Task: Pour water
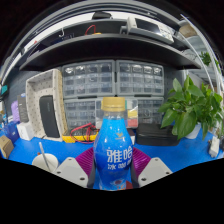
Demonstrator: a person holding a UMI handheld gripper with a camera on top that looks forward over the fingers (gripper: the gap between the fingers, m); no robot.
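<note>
- A blue bench [175, 152] spans the scene, carrying everything in view.
- Behind it, a shelf unit [110, 80] holds rows of small clear drawers, with cluttered shelves above them.
- A leafy green plant [192, 105] stands on the bench to the right, well apart from the claw.
- To the left, a beige basket-like holder [45, 103] with a perforated wall leans against the back of the bench.
- The bottle [114, 142] stands between the fingers of the claw [113, 168]; it is blue with a white label bearing printed characters and an orange-yellow cap.
- Its long axis runs vertical, cap pointing straight up and base hidden low between the fingers.
- The claw is clamped on the bottle: the purple pads [139, 160] press against its lower body on both sides.
- A small white cup [45, 160] sits on the bench just left of the left finger.
</note>
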